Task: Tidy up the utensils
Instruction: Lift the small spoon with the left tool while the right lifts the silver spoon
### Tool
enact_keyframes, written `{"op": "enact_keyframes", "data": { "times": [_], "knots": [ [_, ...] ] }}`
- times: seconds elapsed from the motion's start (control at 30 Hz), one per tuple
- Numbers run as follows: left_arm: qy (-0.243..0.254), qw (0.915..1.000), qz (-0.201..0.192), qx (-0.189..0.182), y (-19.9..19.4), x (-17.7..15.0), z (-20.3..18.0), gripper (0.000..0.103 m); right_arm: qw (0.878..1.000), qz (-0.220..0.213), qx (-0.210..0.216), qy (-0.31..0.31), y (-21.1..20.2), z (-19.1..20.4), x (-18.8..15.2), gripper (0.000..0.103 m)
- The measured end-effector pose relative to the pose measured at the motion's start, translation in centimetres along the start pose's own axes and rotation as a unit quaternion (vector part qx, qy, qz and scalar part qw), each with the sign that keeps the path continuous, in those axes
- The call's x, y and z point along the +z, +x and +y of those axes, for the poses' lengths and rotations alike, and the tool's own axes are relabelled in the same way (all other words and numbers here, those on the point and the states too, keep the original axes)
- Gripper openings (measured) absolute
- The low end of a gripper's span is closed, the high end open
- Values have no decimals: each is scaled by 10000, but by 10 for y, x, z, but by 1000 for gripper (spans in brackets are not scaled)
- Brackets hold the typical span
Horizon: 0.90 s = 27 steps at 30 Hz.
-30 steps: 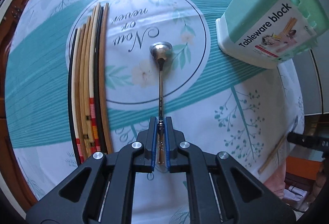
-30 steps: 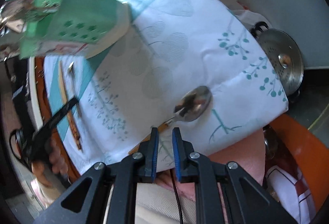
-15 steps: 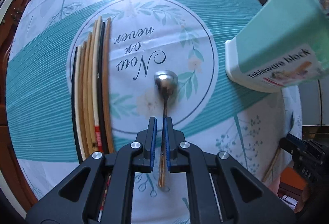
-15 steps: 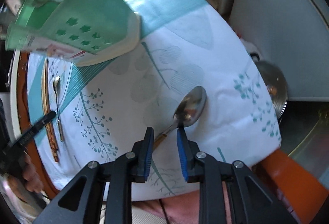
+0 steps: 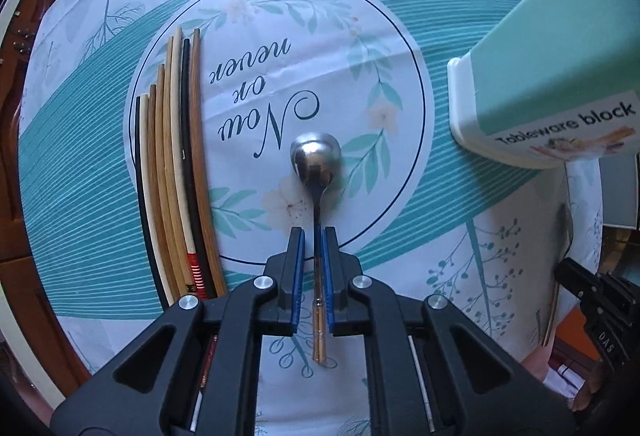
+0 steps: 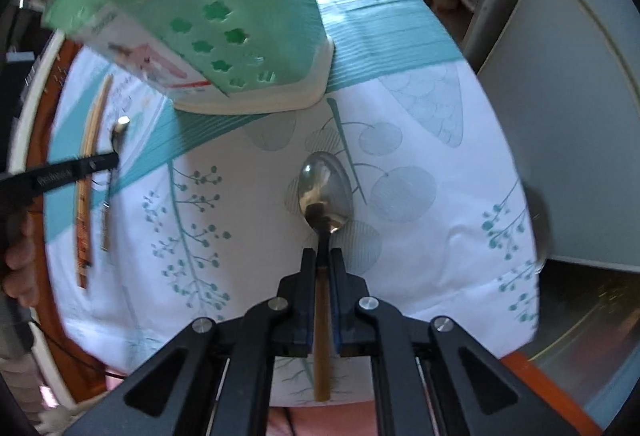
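My left gripper (image 5: 314, 236) points down at the cloth and is shut on the thin handle of a small steel spoon (image 5: 316, 160), whose gold end sticks out behind the pads. Left of it several chopsticks (image 5: 176, 176) lie side by side. The green tableware block (image 5: 560, 76) stands at the right. My right gripper (image 6: 323, 256) is shut on the wooden handle of a larger spoon (image 6: 324, 196) near the table's corner, with the bowl pointing away. The same holder (image 6: 224, 16) rises to its upper left, with the left gripper (image 6: 72, 172) further left.
The patterned tablecloth (image 5: 400, 16) covers the round table, and its brown wooden rim (image 5: 24, 276) shows at the left. A grey appliance (image 6: 560, 116) stands close beyond the right table edge. A person's hand (image 6: 16, 256) shows at the left border.
The right gripper rolled into line with the larger spoon and closed on its handle. The left gripper slid along the small spoon's handle toward the bowl, and the holder drifted toward the frame's right edge.
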<state>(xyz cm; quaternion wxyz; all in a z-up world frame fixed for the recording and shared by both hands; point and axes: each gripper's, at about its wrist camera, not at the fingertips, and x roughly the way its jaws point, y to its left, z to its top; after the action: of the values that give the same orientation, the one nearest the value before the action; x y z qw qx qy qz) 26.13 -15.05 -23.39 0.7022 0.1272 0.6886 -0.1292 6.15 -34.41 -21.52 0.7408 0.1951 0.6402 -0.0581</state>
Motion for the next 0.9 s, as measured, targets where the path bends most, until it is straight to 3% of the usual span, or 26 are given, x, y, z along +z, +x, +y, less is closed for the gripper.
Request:
{"op": "enact_keyframes", "data": {
  "times": [0.17,0.27,0.4,0.53,0.67,0.9],
  "knots": [
    [-1,9999,121,-39,-2,-3,-5,2,9996,-12,276,100,1,-6,4,6],
    [37,9999,110,-34,-3,-30,-6,1,9989,8,439,144,3,-7,2,6],
    [-108,9999,-38,-118,-13,-38,-5,1,9980,36,613,149,3,-11,1,6],
    [-66,9970,-746,-173,-46,-54,-7,1,9970,31,747,184,2,-9,-4,6],
    [2,9877,-1548,-215,-85,-75,-12,1,9953,-122,957,125,-5,-7,-7,6],
    [28,9681,-2489,-300,-124,-113,-19,1,9835,-988,1481,-307,-37,7,-11,6]
  ]
}}
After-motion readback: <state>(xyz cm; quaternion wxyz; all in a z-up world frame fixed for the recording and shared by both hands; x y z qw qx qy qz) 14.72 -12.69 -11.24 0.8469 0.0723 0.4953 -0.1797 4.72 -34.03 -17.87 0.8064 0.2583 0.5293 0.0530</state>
